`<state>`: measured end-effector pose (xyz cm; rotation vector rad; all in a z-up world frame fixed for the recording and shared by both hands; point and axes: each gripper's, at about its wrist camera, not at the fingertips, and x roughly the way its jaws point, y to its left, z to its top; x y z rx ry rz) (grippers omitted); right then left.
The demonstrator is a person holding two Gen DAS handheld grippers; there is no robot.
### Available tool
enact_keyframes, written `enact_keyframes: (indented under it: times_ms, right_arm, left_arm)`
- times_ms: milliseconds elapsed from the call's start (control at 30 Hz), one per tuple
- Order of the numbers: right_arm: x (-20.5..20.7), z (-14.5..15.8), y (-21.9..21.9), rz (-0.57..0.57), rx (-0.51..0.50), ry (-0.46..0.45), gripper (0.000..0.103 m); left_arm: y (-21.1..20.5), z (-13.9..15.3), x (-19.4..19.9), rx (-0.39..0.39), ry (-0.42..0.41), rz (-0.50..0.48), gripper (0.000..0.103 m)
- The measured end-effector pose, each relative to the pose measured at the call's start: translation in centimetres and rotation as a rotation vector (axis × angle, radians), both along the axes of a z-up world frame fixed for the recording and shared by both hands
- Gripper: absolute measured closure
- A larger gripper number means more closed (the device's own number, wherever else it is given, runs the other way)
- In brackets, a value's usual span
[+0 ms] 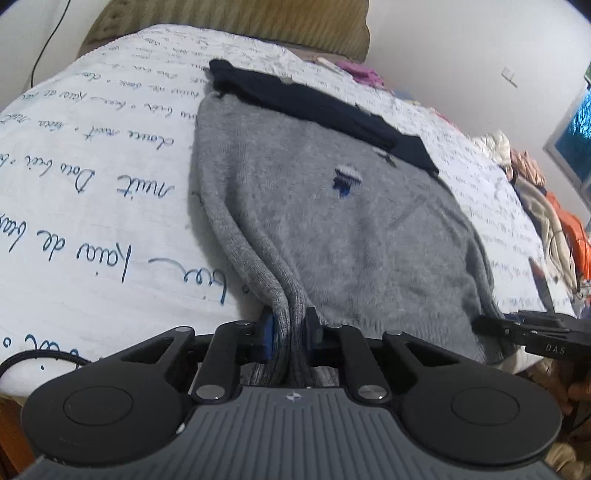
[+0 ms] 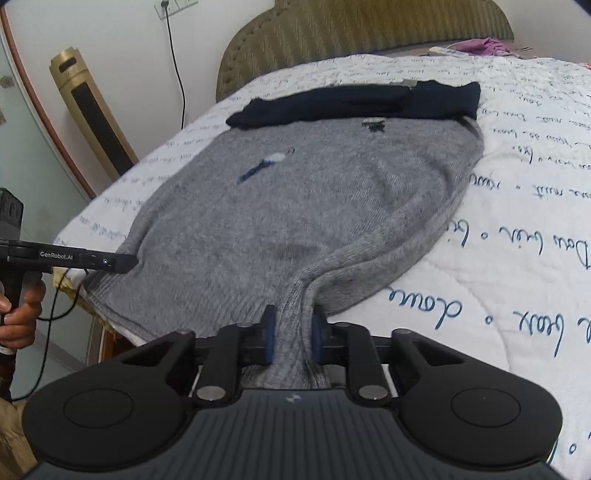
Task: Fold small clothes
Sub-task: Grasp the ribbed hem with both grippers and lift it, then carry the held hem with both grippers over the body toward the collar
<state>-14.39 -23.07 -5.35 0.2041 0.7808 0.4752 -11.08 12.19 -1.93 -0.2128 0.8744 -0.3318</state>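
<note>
A small grey knit sweater with dark navy sleeves folded across its far end lies spread on a white quilt with blue handwriting print. My left gripper is shut on a bunched ribbed corner of the sweater's near hem. My right gripper is shut on the other near corner of the grey sweater. The right gripper also shows at the right edge of the left wrist view, and the left gripper at the left of the right wrist view.
The quilt covers a bed with a padded olive headboard. A pile of clothes lies at the bed's right side. A gold tower appliance and a cable stand by the wall.
</note>
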Motion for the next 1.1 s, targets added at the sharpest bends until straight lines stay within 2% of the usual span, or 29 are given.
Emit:
enact_keyframes:
  times_ms: [200,367,567,833,1100]
  right_arm:
    - [1.0,2.1,-0.3,-0.015,0.026,-0.079,0.088]
    - [2.6,4.1,0.6,-0.043,-0.009,-0.173,0.088]
    - [4.7,5.5,1.1,-0.07,-0.019,-0.238,0.088]
    - [7.1,6.7,0.7,-0.117,-0.039,-0.278,0.088]
    - [9.3,7.4,-0.4,-0.193,0.013,-0.306,0.088]
  left_arm:
    - [-3.2,2.7,-0.4,0.109,-0.118,0.004,0.089]
    - [-5.7,5.0,1.0,0.198,-0.218,0.009,0.089]
    - [-7.4,6.6,3.4,0.256,-0.257,0.02,0.089]
    - [-7.9,7.7,6.2,0.277,-0.28,0.052,0.088]
    - [-7.8,8.5,9.0,0.302,-0.289,0.087,0.088]
